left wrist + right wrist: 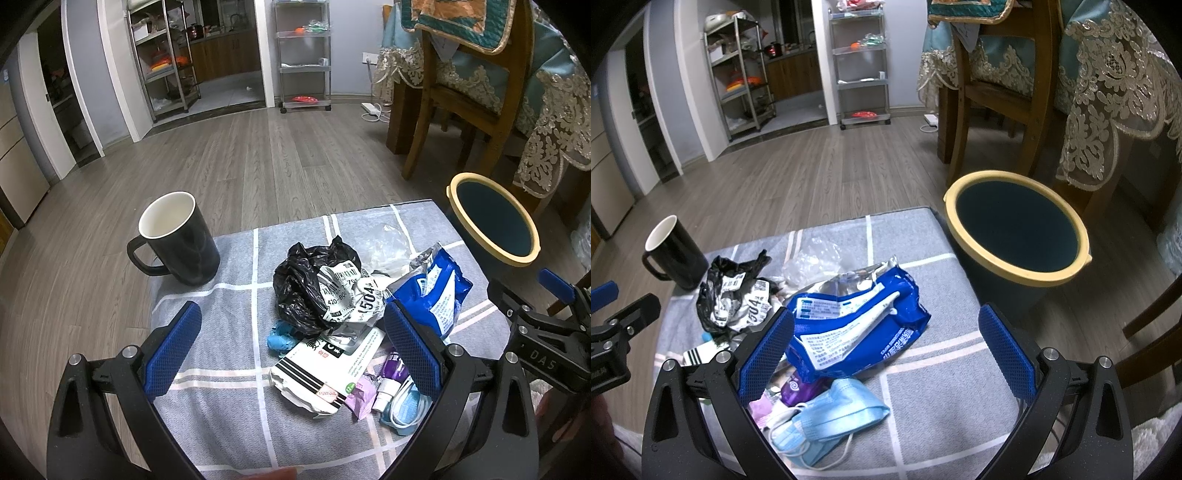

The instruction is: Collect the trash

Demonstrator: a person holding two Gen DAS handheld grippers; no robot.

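Note:
A pile of trash lies on a grey checked cloth [221, 406]: a black plastic bag [299, 284] with a crumpled label, a blue wipes packet [857, 328], a white carton [325, 369], a clear plastic bag [386, 243], light blue face masks [827, 421] and a purple wrapper [798, 389]. A dark bin with a yellow rim [1015, 225] stands off the cloth's far right. My left gripper [291, 347] is open above the pile, empty. My right gripper [886, 347] is open over the blue packet, empty.
A black mug [177, 240] with a white inside stands at the cloth's far left corner. A wooden chair [997, 92] and a table with a lace cloth [1108, 92] stand behind the bin. Wooden floor [221, 147] and wire shelves [162, 55] lie beyond.

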